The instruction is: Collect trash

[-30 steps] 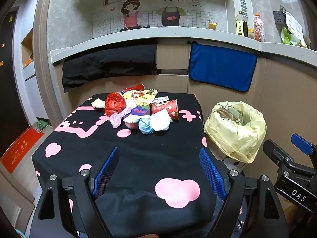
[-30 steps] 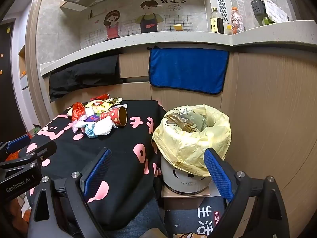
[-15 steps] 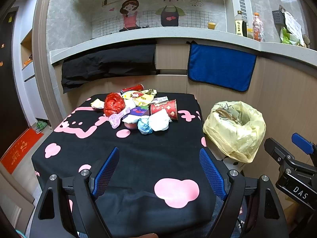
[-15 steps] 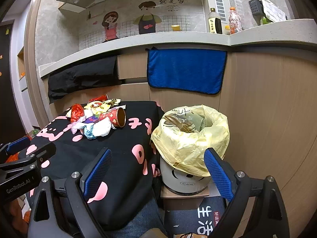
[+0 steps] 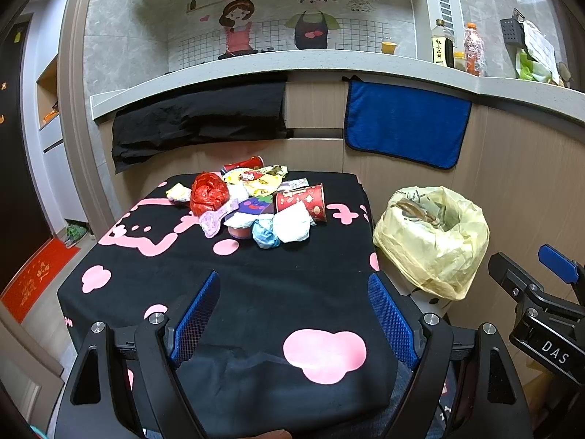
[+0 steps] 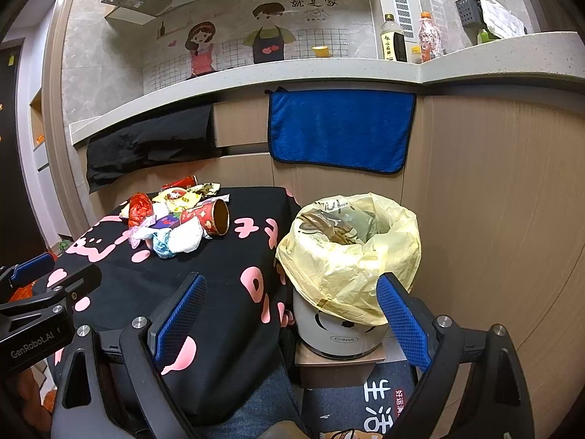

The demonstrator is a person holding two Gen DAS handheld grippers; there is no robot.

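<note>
A pile of trash point(image 5: 256, 201) lies at the far end of a black table with pink patterns point(image 5: 256, 292): a red crumpled bag point(image 5: 207, 193), a red paper cup point(image 5: 303, 201) on its side, white tissue point(image 5: 292, 222), a blue wad point(image 5: 265, 233), snack wrappers. The pile also shows in the right wrist view point(image 6: 175, 216). A white bin lined with a yellow bag point(image 6: 347, 256) stands right of the table, also in the left wrist view point(image 5: 435, 237). My left gripper point(image 5: 292, 322) is open and empty over the near table edge. My right gripper point(image 6: 289, 318) is open and empty, in front of the bin.
A wooden counter front with a blue towel point(image 6: 340, 131) and a black cloth point(image 5: 197, 117) stands behind the table. Bottles point(image 6: 393, 38) stand on the counter. The bin sits on a low stand point(image 6: 340, 366) over a dark mat. A red mat point(image 5: 33, 278) lies on the floor at left.
Both views have shifted only slightly; the grippers have drifted a little back. Both stay open and empty.
</note>
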